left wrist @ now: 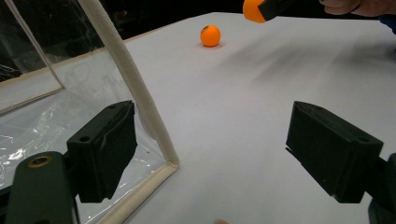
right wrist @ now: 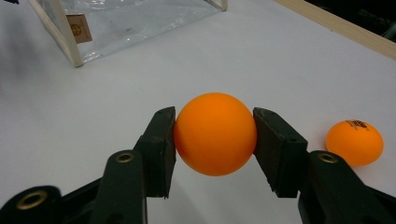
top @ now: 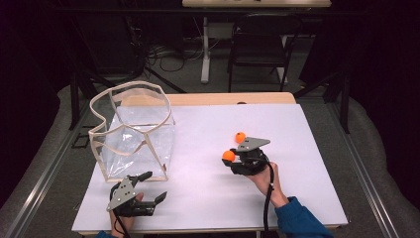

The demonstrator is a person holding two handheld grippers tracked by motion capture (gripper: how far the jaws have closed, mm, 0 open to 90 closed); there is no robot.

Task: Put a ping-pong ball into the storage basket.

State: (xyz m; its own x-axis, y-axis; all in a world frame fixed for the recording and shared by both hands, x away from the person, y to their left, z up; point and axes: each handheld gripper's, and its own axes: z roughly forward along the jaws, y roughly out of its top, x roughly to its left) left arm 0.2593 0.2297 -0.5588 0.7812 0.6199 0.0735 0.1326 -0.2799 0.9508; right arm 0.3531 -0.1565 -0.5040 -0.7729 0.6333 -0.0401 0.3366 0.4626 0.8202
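An orange ball (right wrist: 215,134) is clenched between the fingers (right wrist: 161,149) of the right gripper (top: 233,159), lifted just clear of the counter (top: 208,198) toward its right half. A second orange ball (top: 240,137) is seen resting on the white surface just beyond the held one, apart from it. The clear bag (top: 136,131) with cream-coloured edging is stood upright at the left side of the counter, toward the far edge, its mouth open upward.

The left gripper (top: 148,187) is held near the near-left corner of the counter, just beside the bag's near bottom corner; its fingers (left wrist: 105,149) are spread wide with nothing grasped, and the bag's trimmed edge is seen running up between them without being pinched.

The step in hand is judged to be the carrying of the first ball after pick-up, with delivery into the bag not yet made. For the next move, the held ball would need to be brought across the counter to above the bag's open mouth and let go there. The bag's soft walls may need to be steadied by the left gripper so the opening is not pushed shut. The second ball is left to be collected afterwards.
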